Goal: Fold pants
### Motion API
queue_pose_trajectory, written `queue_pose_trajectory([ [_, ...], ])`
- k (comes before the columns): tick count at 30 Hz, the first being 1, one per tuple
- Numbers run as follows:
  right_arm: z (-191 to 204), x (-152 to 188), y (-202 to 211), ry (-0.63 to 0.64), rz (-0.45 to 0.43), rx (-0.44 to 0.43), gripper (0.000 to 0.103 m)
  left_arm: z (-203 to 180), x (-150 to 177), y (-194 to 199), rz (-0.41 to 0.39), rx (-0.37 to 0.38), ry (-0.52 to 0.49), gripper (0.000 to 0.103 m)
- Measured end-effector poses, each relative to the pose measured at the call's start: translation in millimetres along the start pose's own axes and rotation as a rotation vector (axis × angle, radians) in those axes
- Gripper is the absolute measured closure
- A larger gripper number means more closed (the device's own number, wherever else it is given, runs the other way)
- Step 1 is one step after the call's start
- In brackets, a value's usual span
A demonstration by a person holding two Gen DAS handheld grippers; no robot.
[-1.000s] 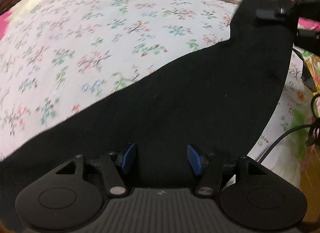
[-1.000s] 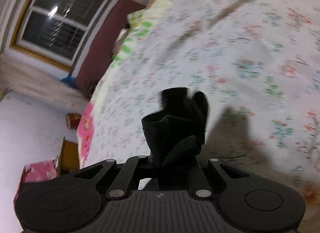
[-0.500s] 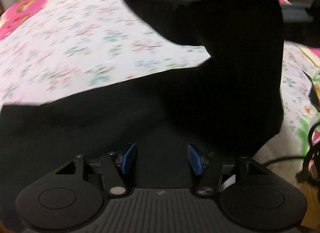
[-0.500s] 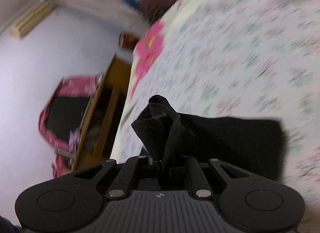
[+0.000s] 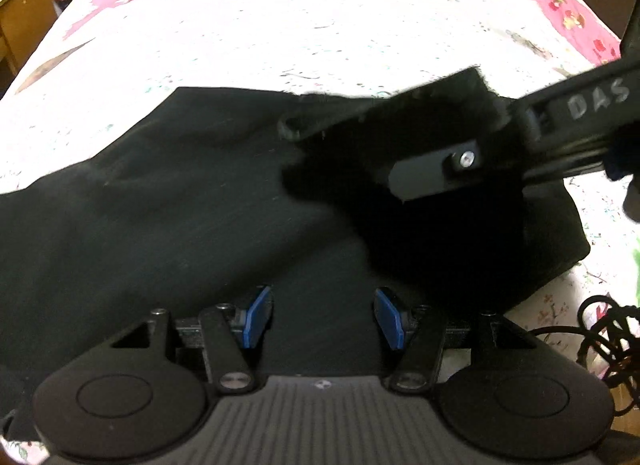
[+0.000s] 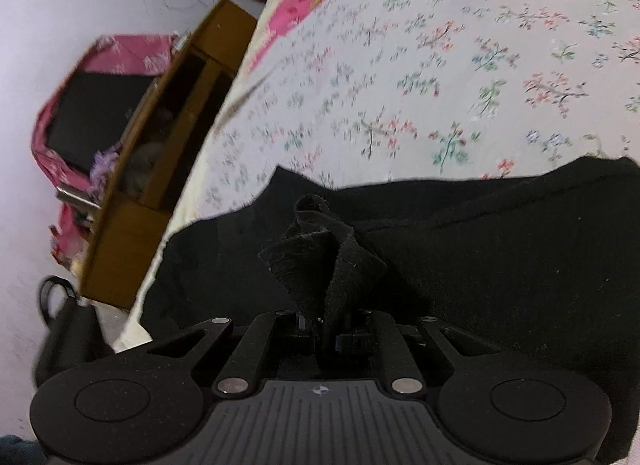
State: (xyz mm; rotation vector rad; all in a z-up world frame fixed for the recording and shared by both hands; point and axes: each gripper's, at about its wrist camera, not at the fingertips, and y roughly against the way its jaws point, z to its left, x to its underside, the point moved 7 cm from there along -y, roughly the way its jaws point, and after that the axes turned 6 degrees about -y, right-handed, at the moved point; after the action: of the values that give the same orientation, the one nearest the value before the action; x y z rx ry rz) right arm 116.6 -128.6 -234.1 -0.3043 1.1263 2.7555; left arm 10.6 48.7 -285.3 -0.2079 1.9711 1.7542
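1. Black pants lie spread on the floral bedsheet, taking up the sheet's near part in the left wrist view; bare sheet beyond them.
2. Right gripper: jaws closed tight on a bunched corner of the pants, with the fabric sticking up in a crumpled peak from between the fingers. In the left wrist view it hangs over the right part of the pants with the lifted flap draped under it.
3. Left gripper: jaws apart, blue pads visible, nothing between them; it hovers above the near edge of the pants. Contact with the cloth can't be told.
4. Judged step: mid-fold, with the right side carrying one end of the pants over the rest.
5. Risk: only one corner is pinched, so the carried flap may sag or twist and land skewed, edges not lined up.
6. Risk: the bunched grip is small, so a quick pull could slip the cloth out.
7. Risk: with the left jaws not pinning anything, the bottom layer may drag along the sheet and wrinkle.
8. Risk: black cable lies beside the right edge of the pants, at the sheet's edge; a low sweep could snag it.
9. Wooden cabinet beside the bed, well apart from the pants.
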Motion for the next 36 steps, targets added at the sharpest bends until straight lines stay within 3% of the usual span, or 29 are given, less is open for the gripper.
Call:
queue_pose_trajectory([
  [10, 22.8, 9.1, -36.0, 0.046, -0.010, 0.050, 0.103, 2.7, -7.2, -1.3, 0.005, 0.009, 0.013, 0.037],
  [29, 71.2, 7.0, -73.3, 0.023, 0.008, -0.062, 0.103, 2.9, -13.3, -2.4, -0.011, -0.012, 0.064, 0.037],
  [36, 75.5, 15.3, -91.3, 0.089, 0.019, -0.007, 0.098, -3.1, -10.7, 0.4, -0.011, -0.019, 0.077, 0.037],
])
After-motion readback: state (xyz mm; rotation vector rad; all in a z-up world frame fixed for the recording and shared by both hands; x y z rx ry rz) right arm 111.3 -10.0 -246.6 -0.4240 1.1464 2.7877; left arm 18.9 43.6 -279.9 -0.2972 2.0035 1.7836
